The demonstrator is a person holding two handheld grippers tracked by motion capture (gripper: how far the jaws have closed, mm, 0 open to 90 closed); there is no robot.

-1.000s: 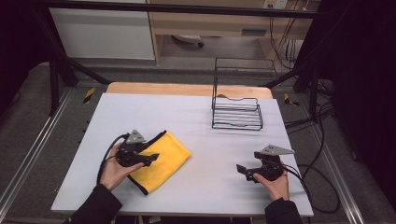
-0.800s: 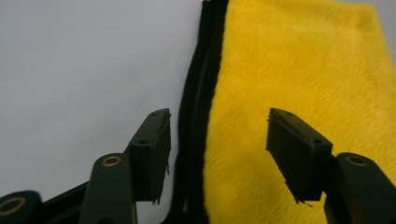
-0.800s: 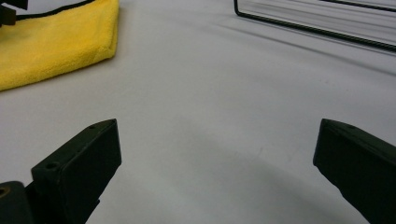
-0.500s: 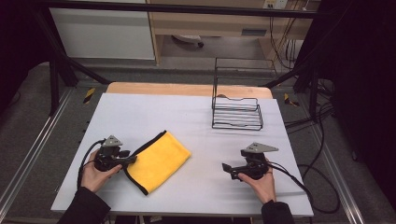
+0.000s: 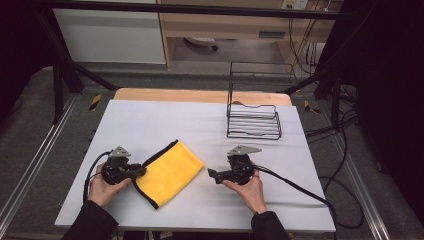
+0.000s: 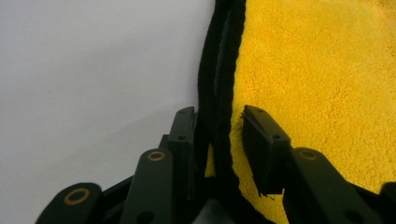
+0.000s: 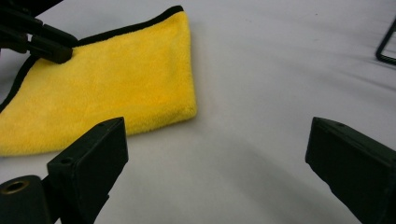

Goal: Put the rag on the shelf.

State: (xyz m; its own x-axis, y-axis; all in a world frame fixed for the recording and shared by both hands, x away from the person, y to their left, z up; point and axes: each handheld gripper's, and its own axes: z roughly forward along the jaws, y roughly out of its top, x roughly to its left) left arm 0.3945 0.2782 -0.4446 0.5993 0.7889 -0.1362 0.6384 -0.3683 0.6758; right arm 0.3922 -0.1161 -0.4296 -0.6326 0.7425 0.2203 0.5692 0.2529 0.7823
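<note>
On the white worktop [image 5: 150, 120], the left tool [image 6: 219, 123] straddles the black hem of a folded yellow cloth [image 5: 167, 172], jaws not yet closed; the right tool [image 5: 212, 174] waits open nearby, likely to grasp next.

High view overhead; tong cameras close; all share yellow cloth [image 5: 169, 172].

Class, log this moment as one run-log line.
left gripper: open, astride yellow cloth black edge | right gripper: open, above white table | wire rack: untouched

No legible text, label, brand, number or sign on any surface
</note>
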